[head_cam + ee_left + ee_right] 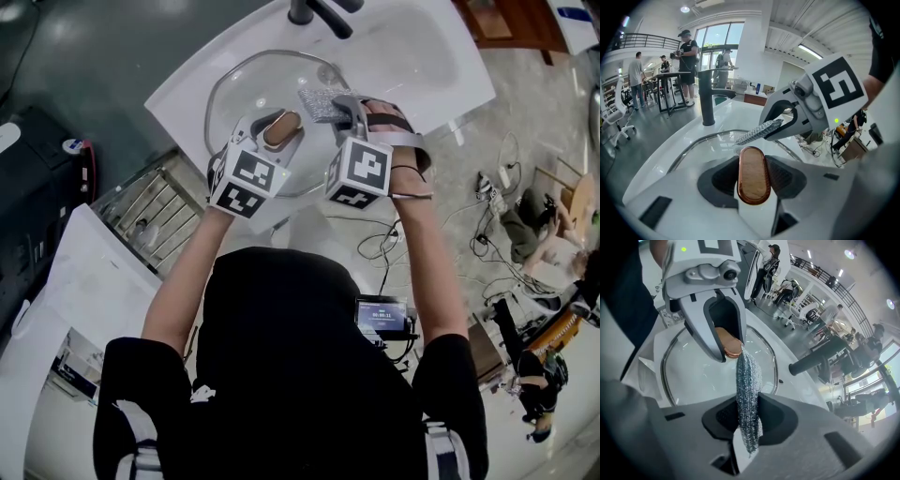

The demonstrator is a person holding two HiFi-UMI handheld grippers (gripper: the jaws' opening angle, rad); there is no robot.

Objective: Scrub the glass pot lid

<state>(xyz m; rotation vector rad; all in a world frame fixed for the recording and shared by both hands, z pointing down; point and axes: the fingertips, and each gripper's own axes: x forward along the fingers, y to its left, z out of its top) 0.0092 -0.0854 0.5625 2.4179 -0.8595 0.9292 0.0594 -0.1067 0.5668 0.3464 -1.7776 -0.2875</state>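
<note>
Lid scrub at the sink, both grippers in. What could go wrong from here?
The left gripper grips the glass lid only by its handle. Scrubbing force could twist it loose against the sink.
The mesh scourer juts from the right gripper and may fold or pull out.
The scourer's tip sits right by the left jaw, so they could clash.

I see the steel-rimmed glass pot lid [246, 89] in the white sink [422, 47], wooden knob [281, 128] facing me, silver scouring mesh [323, 105] over its glass.
</note>
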